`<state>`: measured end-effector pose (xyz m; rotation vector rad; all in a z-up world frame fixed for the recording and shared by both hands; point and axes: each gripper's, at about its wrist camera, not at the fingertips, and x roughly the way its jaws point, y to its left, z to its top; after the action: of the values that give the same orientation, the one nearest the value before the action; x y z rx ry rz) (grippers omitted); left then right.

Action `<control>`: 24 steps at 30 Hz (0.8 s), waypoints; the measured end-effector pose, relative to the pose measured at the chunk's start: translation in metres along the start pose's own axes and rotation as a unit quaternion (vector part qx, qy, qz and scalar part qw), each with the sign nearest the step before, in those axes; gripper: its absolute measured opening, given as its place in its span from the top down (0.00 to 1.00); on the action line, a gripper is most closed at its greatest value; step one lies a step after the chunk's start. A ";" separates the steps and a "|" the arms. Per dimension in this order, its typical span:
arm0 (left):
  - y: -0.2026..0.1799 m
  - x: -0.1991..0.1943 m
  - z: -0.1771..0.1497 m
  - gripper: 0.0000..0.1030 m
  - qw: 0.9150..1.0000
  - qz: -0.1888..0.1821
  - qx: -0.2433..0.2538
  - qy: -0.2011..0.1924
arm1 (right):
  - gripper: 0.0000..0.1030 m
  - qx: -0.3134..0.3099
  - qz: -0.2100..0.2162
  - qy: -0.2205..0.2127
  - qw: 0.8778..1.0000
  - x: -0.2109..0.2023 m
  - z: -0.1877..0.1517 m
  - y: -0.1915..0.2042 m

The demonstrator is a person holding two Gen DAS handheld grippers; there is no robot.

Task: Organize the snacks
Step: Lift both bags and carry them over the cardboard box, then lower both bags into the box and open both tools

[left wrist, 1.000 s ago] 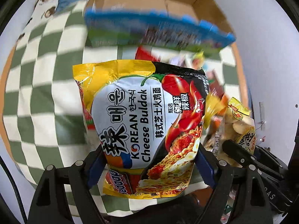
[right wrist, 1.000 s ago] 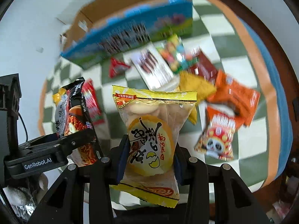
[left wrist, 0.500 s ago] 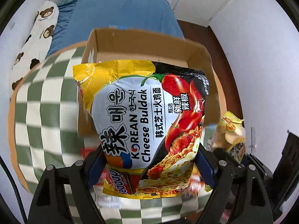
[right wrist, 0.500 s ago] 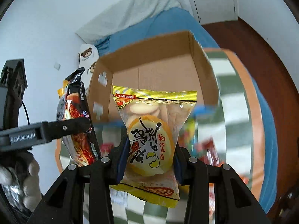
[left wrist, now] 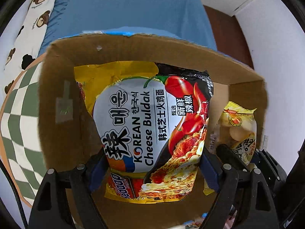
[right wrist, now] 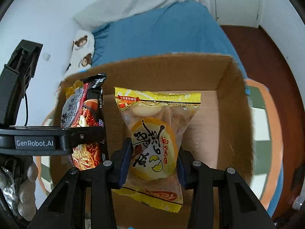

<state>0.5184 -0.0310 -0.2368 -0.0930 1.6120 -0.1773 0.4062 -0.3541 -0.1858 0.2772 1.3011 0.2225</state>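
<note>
Presently, in the left wrist view, the left gripper [left wrist: 152,164] is clenched on the noodle pack [left wrist: 150,126], gripped across its lower part, with the box [left wrist: 57,99] as landmark. The pack hangs over the box's open interior, inside its near wall. The bun bag [left wrist: 240,131] shows toward the box's right wall.

In the right wrist view, the right gripper [right wrist: 152,164] grasps the bun bag [right wrist: 154,141] at mid-body, above the floor of the box [right wrist: 236,114]. The noodle pack [right wrist: 83,126] hangs beside it, nearer the box's left wall.

Judgement: both packets look light, with slick, crinkly film. The noodle block is probably stiff but brittle; the buns are soft and crushable. Side grips across the filled body suit both; the sealed ends would likely slip.
</note>
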 end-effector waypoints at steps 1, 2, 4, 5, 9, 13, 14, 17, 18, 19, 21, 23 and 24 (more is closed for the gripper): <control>-0.005 0.000 -0.001 0.18 1.000 0.003 0.001 0.001 | 0.58 -0.002 -0.001 0.006 1.000 0.006 -0.001 -0.001; -0.005 0.005 0.003 0.18 1.000 0.008 0.002 0.001 | 0.58 -0.004 -0.002 0.009 1.000 0.007 -0.008 -0.008; -0.007 0.009 0.007 0.18 1.000 0.013 0.003 0.005 | 0.58 -0.010 -0.004 0.015 1.000 0.015 -0.017 -0.013; -0.008 0.012 0.009 0.18 1.000 0.016 0.004 0.011 | 0.57 -0.011 -0.007 0.017 1.000 0.018 -0.022 -0.017; -0.004 0.025 0.016 0.17 1.000 0.017 0.003 0.017 | 0.05 -0.010 -0.018 0.029 0.999 0.026 -0.033 -0.028; -0.009 0.019 0.008 0.17 1.000 0.017 0.001 0.004 | 0.04 -0.003 -0.020 0.034 0.999 0.027 -0.039 -0.036; -0.010 0.017 0.005 0.17 1.000 0.017 0.002 0.001 | 0.04 -0.006 -0.024 0.034 0.999 0.024 -0.041 -0.038; -0.011 0.007 -0.002 0.17 1.000 0.019 0.006 -0.010 | 0.04 0.001 -0.027 0.029 0.999 0.006 -0.051 -0.052; -0.011 0.002 -0.006 0.17 1.000 0.017 0.004 -0.019 | 0.04 0.004 -0.025 0.027 0.999 -0.002 -0.055 -0.058; -0.014 -0.001 -0.009 0.17 0.999 0.019 0.003 -0.026 | 0.04 0.005 -0.026 0.025 0.999 -0.009 -0.058 -0.059; -0.011 -0.013 -0.022 0.17 0.999 0.024 0.001 -0.048 | 0.04 0.002 -0.037 0.017 0.999 -0.028 -0.066 -0.066; -0.010 -0.028 -0.038 0.17 0.997 0.033 0.000 -0.071 | 0.04 0.001 -0.046 0.007 0.999 -0.051 -0.079 -0.070; -0.011 -0.033 -0.043 0.17 0.996 0.037 -0.001 -0.083 | 0.04 0.002 -0.049 0.003 0.999 -0.059 -0.083 -0.072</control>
<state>0.4770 -0.0338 -0.2010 -0.0486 1.4484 -0.1071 0.3117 -0.4348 -0.1753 0.2162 1.3167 0.1377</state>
